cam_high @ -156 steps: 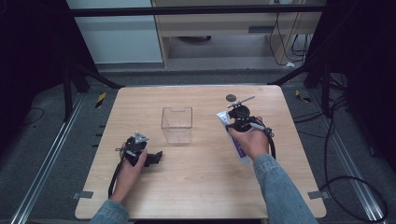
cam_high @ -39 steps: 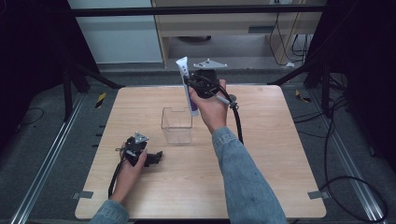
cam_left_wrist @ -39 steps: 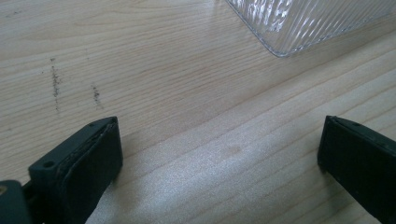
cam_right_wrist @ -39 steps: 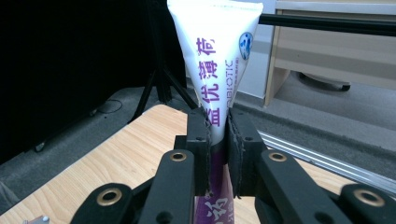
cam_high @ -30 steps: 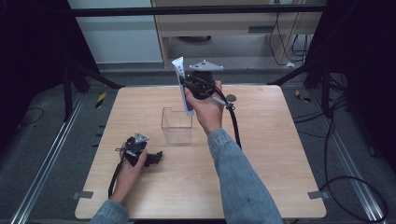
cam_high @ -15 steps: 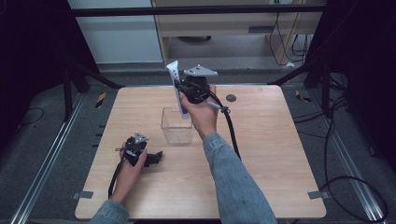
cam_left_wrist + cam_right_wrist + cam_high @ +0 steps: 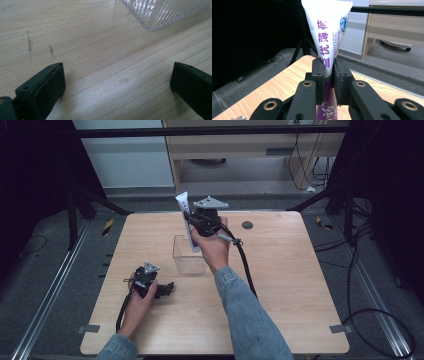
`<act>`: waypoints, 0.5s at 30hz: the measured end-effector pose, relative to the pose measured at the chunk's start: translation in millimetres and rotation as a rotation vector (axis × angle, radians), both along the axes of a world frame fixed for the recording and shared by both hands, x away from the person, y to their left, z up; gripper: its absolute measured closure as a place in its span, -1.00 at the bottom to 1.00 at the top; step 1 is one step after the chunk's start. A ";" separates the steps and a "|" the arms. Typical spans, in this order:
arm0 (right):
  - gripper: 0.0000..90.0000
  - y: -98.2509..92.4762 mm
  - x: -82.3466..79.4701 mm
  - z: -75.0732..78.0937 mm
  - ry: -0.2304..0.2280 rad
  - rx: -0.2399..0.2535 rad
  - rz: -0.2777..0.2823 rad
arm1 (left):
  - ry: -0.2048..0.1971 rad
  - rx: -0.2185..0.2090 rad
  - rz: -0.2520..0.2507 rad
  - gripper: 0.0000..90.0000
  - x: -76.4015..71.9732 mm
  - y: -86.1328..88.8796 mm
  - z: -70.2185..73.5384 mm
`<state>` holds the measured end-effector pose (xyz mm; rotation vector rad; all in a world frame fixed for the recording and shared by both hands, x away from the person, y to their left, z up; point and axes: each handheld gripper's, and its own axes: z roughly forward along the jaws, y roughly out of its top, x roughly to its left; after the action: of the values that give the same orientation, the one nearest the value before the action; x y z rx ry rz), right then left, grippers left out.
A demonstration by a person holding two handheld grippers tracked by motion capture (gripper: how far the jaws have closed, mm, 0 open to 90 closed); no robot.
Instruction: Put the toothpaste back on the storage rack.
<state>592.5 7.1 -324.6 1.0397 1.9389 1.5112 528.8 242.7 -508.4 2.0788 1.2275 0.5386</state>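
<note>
While the right tool point(image 7: 191, 221) clamps a tube point(image 7: 183, 205) above the clear box point(image 7: 188, 256), the left tool point(image 7: 167, 289) rests spread apart.

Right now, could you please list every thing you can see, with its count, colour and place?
tube: one, white with purple writing, upright, clamped in the right gripper above the clear box
clear box: one, see-through ribbed plastic, middle of the table
round disc: one, dark, far side of the table, right of the box
table: one, light wood, centre of the high view
tape pieces: two, grey, at the near corners of the table
cabinet: one, beige, on the floor behind the table
left gripper: one, black, jaws open, resting on the table near the left edge
right gripper: one, black, shut on the tube
sleeves: two, blue denim, coming in from the bottom
</note>
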 end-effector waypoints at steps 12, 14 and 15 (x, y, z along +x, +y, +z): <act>0.78 12.4 2.0 -21.6 0.017 -0.010 0.016 | 0.000 0.000 0.000 -1.00 0.0 0.0 0.0; 0.78 13.2 2.7 -24.2 0.020 -0.010 0.019 | 0.000 0.000 0.000 -1.00 0.0 0.0 0.0; 0.78 13.2 2.7 -24.2 0.020 -0.010 0.019 | 0.000 0.000 0.000 -1.00 0.0 0.0 0.0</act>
<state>595.2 20.3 -348.7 1.0380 1.9732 1.5060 528.8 242.7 -508.4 2.0788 1.2272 0.5383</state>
